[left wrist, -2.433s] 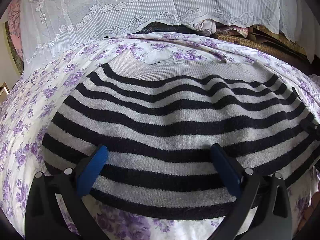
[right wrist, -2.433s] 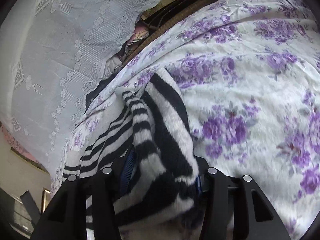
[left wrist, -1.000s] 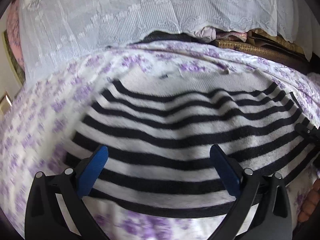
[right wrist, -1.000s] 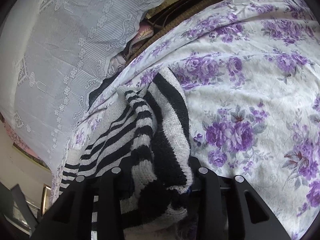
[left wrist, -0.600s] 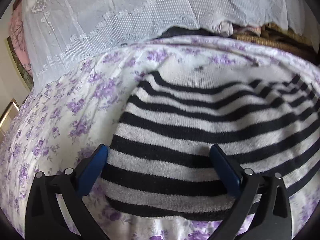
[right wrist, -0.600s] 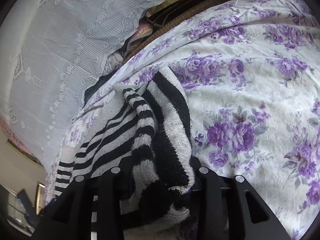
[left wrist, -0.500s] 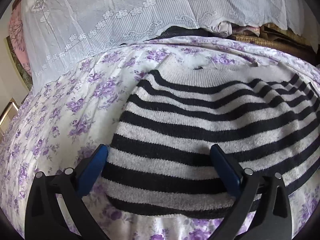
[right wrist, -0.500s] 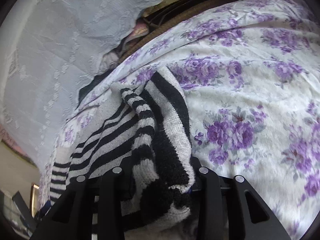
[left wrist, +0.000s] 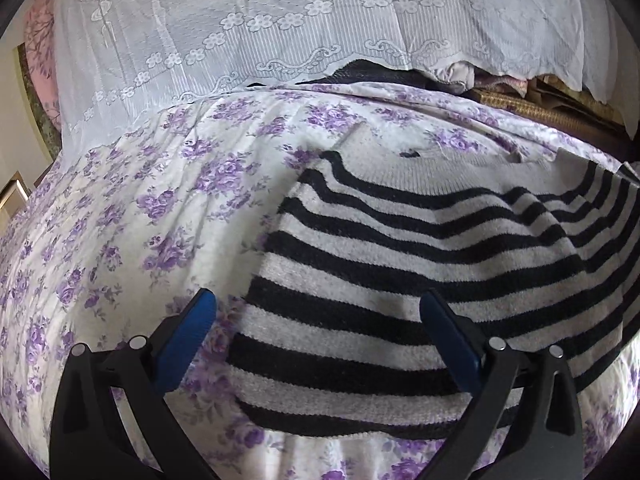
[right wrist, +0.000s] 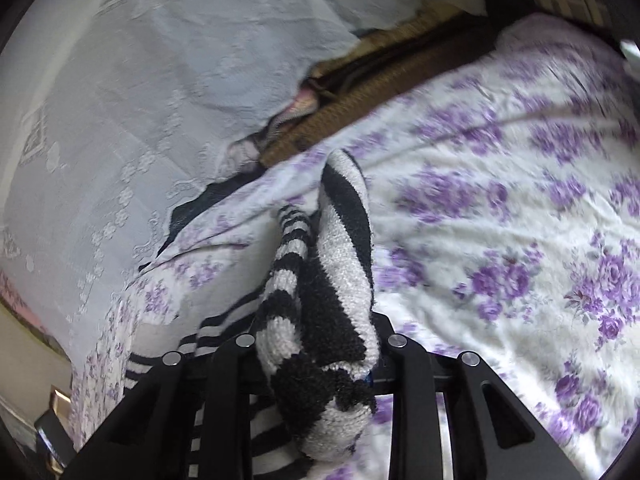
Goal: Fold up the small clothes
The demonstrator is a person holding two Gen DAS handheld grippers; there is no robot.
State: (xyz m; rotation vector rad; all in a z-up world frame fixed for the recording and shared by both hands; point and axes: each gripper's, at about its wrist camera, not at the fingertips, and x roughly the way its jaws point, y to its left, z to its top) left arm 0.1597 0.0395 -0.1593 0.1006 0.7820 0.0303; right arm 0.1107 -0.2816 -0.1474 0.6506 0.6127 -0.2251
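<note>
Bed is covered with a white bedsheet [left wrist: 132, 216] printed all over with purple roses, kinda rumpled, with a few creases running across it on the right wrist view. At the far edge there's a white lace cloth [left wrist: 280, 28] with little flower embroidery and a scalloped hem, draped over a heap of stuff. Peeking out from under that hem: something dark [left wrist: 372, 74], a bit of pale pinkish fabric [left wrist: 460, 76], and a brown woven mat or blanket [right wrist: 360, 92] lying along the edge of the sheet. Off to the far left there's a pink floral patch [left wrist: 38, 32] next to a cream wall [left wrist: 16, 120], too distorted to say what exactly.
</note>
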